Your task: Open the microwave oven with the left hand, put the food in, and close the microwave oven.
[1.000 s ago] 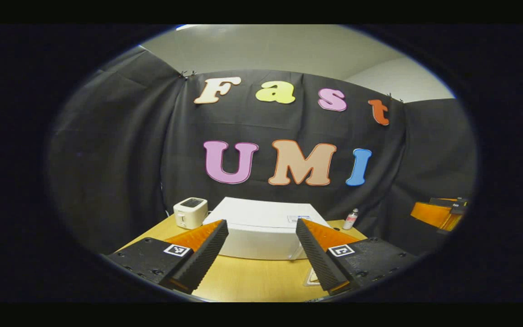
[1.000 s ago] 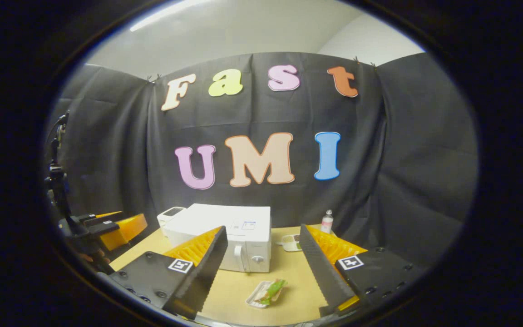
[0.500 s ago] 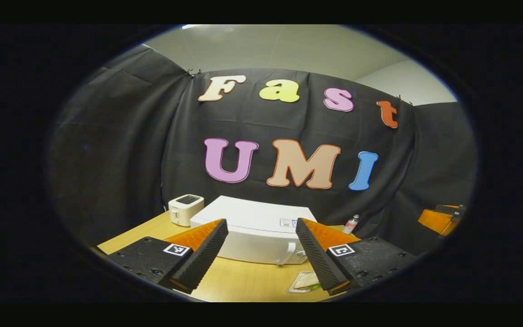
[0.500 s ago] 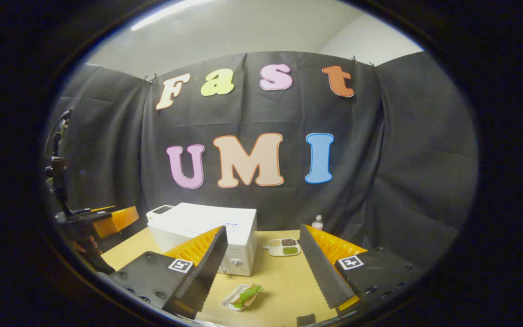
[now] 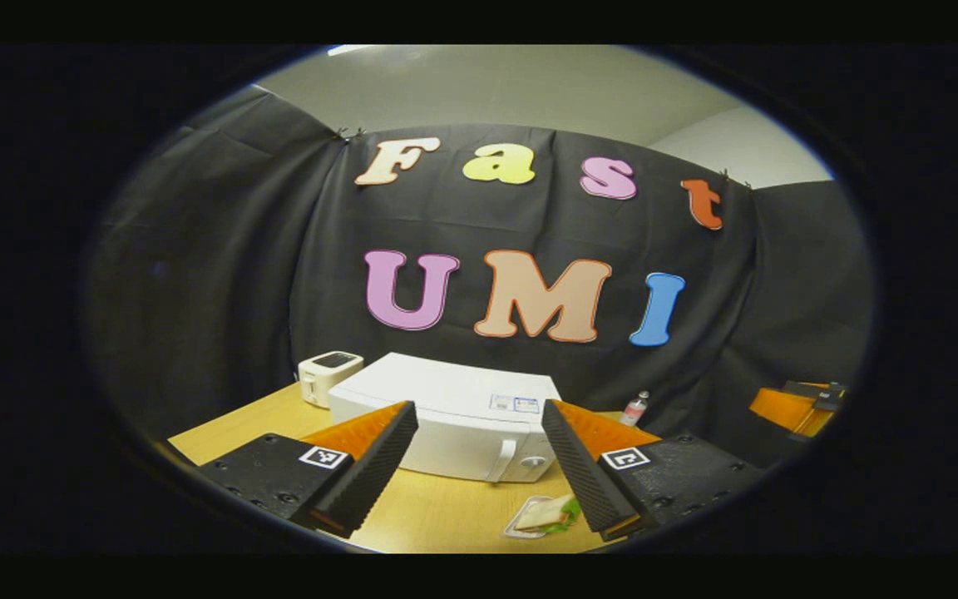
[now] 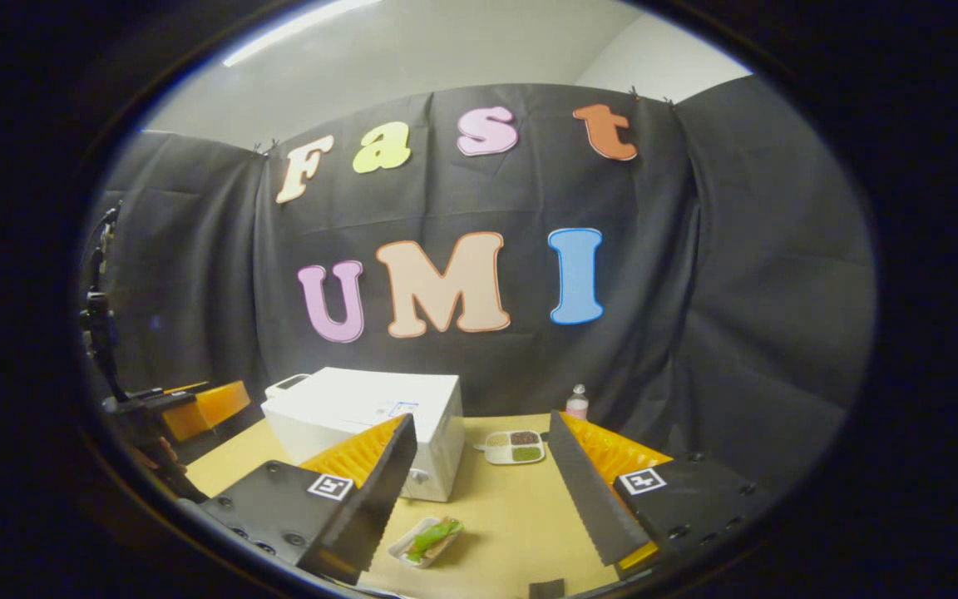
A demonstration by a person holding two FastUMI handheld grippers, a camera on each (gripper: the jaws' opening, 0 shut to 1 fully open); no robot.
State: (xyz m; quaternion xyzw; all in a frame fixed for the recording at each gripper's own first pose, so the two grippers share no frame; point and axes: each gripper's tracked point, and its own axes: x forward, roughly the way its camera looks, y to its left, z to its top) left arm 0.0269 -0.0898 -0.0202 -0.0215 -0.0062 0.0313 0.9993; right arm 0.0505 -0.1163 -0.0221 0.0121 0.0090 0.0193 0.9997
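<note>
— White microwave (image 5: 454,420) sits at the far side of the wooden table (image 5: 437,516), door shut, its handle (image 5: 502,460) at the right of the front. Anything done yet?
— Nothing, as far as I can judge. The left gripper (image 5: 479,466) hangs above the near table edge, jaws apart and empty, well short of the handle.
— And the food?
— A sandwich in its tray (image 6: 427,541) lies on the table just in front of the microwave, to the right. The right gripper (image 6: 479,491) hovers near it, jaws apart, holding nothing.
— So opening, loading and closing all remain
</note>
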